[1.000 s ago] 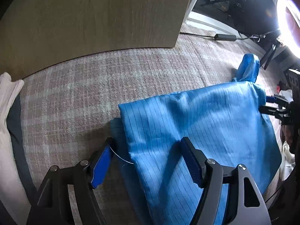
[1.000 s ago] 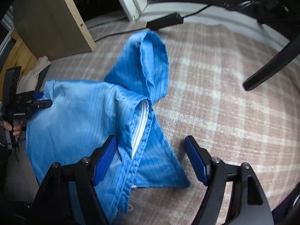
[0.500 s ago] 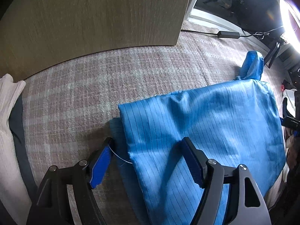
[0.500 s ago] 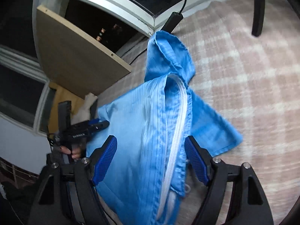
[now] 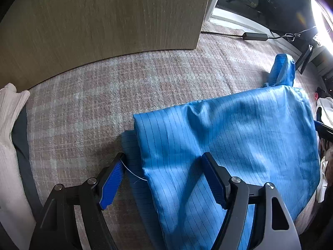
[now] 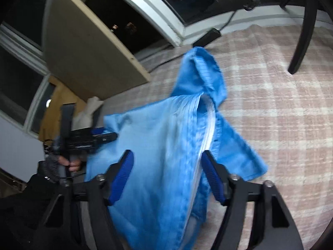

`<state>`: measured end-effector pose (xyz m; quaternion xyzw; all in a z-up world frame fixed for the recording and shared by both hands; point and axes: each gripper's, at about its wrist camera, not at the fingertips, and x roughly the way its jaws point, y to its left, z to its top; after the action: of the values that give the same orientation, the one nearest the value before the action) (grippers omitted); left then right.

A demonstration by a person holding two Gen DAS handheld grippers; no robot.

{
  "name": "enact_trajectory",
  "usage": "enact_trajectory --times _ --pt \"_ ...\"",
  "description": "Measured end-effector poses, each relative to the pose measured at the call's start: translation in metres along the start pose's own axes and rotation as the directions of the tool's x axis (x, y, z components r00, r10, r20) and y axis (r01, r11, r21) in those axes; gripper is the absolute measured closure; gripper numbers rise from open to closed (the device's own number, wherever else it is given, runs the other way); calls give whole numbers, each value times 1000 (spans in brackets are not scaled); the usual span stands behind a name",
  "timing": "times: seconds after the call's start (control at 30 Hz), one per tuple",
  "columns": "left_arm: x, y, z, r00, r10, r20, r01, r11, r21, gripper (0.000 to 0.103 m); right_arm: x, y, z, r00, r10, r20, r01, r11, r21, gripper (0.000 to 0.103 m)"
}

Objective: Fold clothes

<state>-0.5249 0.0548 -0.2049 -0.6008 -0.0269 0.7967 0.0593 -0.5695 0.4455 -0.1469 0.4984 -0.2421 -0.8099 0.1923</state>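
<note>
Lying on rug [image 5: 87,108]: 1 blue jacket [image 5: 239,137]; 2 grippers, L [image 5: 164,175] & R [image 6: 168,173], fingers spread.

Your left view: sharp, glare upper right, gripper shadows on blue garment [image 5: 239,137]. Your right view: motion-blurred, dim corners, fisheye-bent edges.

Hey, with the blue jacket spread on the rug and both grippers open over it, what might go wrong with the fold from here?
1. The left gripper straddles the blue jacket edge where a lower layer sticks out; closing may catch only one layer.
2. The hood stands bunched up, so folding now could trap a lump.
3. The right gripper sits astride the white zipper; a pinch there might slip.
</note>
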Motion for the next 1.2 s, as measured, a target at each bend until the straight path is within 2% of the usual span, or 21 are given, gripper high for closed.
enact_trajectory --times 0.07,0.2,0.23,0.3,0.4,0.5,0.57,0.73,0.83,0.9,0.97,1.0,1.03,1.07,1.1,1.17,1.2 --pt "-1 2 -1 1000 0 0 0 1000 3 32 7 -8 3 998 -61 -21 61 998 2 49" --pt "-4 9 -4 1000 -4 1 4 1000 8 32 24 -14 5 994 -81 -73 83 996 28 75" --pt "-7 13 -6 1000 -4 1 4 1000 10 32 25 -11 5 994 -87 -73 89 996 28 82" --pt "-9 17 -9 1000 -4 1 4 1000 13 32 17 7 4 991 -133 -24 132 991 -23 89" --pt "-11 19 -12 1000 2 -1 -2 1000 18 32 6 43 0 967 -247 58 253 960 -123 90" --pt "-10 17 -13 1000 9 -1 -9 1000 18 32 7 93 -15 896 -408 173 442 852 -281 91" --pt "-9 14 -11 1000 12 -1 -12 1000 19 32 13 117 -26 863 -454 222 506 785 -357 91" --pt "-2 4 -6 1000 13 -3 -13 1000 20 32 29 139 -35 835 -487 255 549 712 -438 91" --pt "1 1 -2 1000 12 -3 -12 1000 24 32 30 137 -33 840 -482 248 541 721 -433 91" --pt "2 0 -1 1000 11 -2 -11 1000 24 32 26 132 -29 825 -501 260 564 711 -420 91" --pt "2 2 -1 1000 9 -1 -9 1000 26 32 23 113 -21 817 -523 245 577 721 -383 91" --pt "2 2 -1 1000 9 0 -9 1000 27 31 22 102 -17 813 -537 226 582 728 -362 86" --pt "0 3 -3 1000 7 0 -7 1000 27 30 23 87 -13 815 -548 187 577 741 -345 68" --pt "-2 4 -5 1000 5 1 -5 1000 27 30 21 70 -9 833 -534 147 551 773 -315 63" --pt "-3 4 -6 1000 3 -1 -3 1000 29 30 17 54 -5 853 -509 111 519 808 -279 62" --pt "-8 12 -11 1000 -12 -13 13 1000 15 31 0 23 3 912 -405 69 411 894 -178 49" --pt "-11 16 -13 1000 -24 -18 24 1000 -3 31 -7 9 6 933 -358 48 361 923 -136 40"
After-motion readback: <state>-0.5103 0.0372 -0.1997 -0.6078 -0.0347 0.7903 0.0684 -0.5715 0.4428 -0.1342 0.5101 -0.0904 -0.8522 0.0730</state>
